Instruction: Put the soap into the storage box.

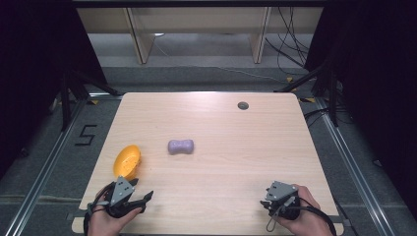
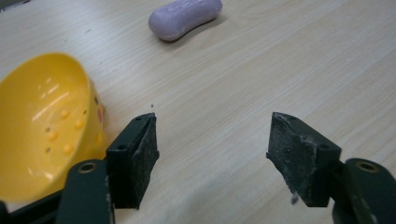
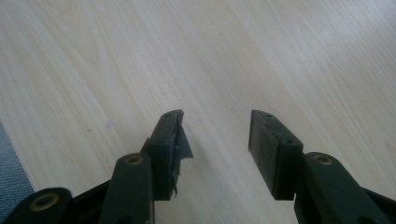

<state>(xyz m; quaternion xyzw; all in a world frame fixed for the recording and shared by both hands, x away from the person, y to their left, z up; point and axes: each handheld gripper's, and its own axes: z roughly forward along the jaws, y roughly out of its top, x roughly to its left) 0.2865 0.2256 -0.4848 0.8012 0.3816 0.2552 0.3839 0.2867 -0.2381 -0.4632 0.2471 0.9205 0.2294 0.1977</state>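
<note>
Your left tongs sit at the near left corner of the tabletop, jaws spread wide and holding nothing; the left gripper view shows bare wood between the two pads. Your right tongs rest near the near right corner, jaws parted a moderate way and also empty. The yellow soap dish lies tipped on its side just beyond your left tongs, close to the left edge, its studded hollow facing the tongs in the left gripper view. The lilac soap bar lies flat on the tabletop, a little left of centre, apart from the dish and farther from you. The likely job is getting the bar into the dish, and the risks start with that tilt: a dish lying on its side will probably roll or skid if you nudge its rim with one jaw, and it is near enough to the left edge to slide off. The bar looks smooth and rounded, so a pinch across its waist that is off-centre could squirt it out sideways. Keep the trailing cable away from the dish as you reach.
</note>
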